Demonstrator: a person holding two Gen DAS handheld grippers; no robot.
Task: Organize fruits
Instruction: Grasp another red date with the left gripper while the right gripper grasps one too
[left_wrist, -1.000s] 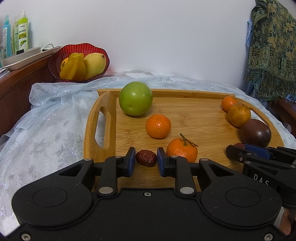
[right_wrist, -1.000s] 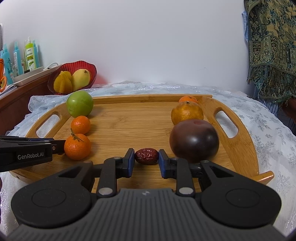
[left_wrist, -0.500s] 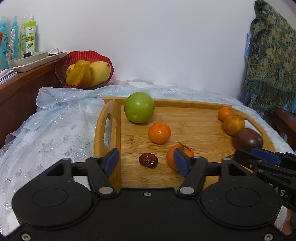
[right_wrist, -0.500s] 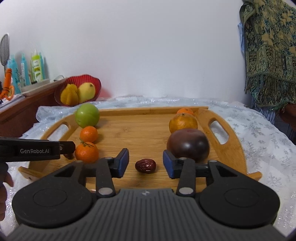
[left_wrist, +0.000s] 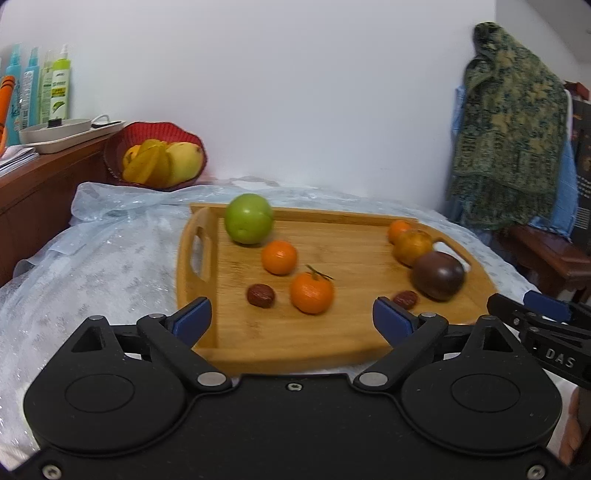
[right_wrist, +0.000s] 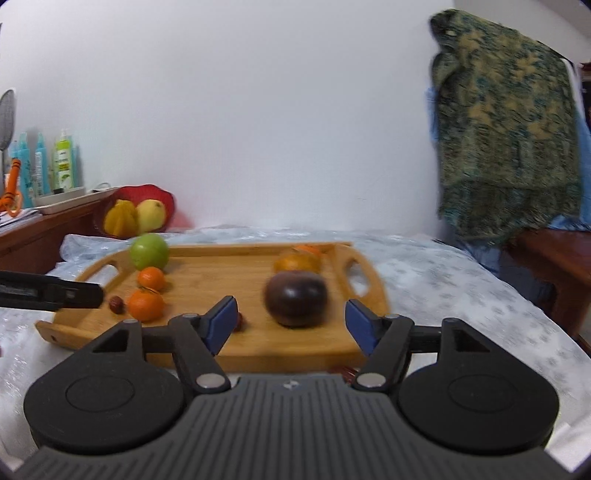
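A white wall is backing a worktop draped in a pale, glittery cloth (left_wrist: 110, 266), and on it a bamboo tray (left_wrist: 280, 343) is carrying the fruit. Taking the green apple (left_wrist: 249, 218) at the tray's far left as landmark: two mandarins are lining up nearer the camera from it, a plain one (left_wrist: 279, 257) and then a stemmed one (left_wrist: 312, 292). A dried red date (left_wrist: 260, 295) is lying just left of the stemmed one. Well across the tray from the apple, a dark purple round fruit (left_wrist: 438, 275) is sitting with a second date (left_wrist: 405, 299) just in front.

The dates are probably light, wrinkled and slightly soft, so pinching across their short middle should hold; the smooth purple fruit looks heavier and slippery, wanting a grip across its widest girth.

The left tongs (left_wrist: 291, 317) are opening wide with nothing between them, and the right tongs (right_wrist: 291, 319) are opening too, also empty. A second ago each was pinching a date; now both dates are resting on the tray and both tongs are sitting farther back.
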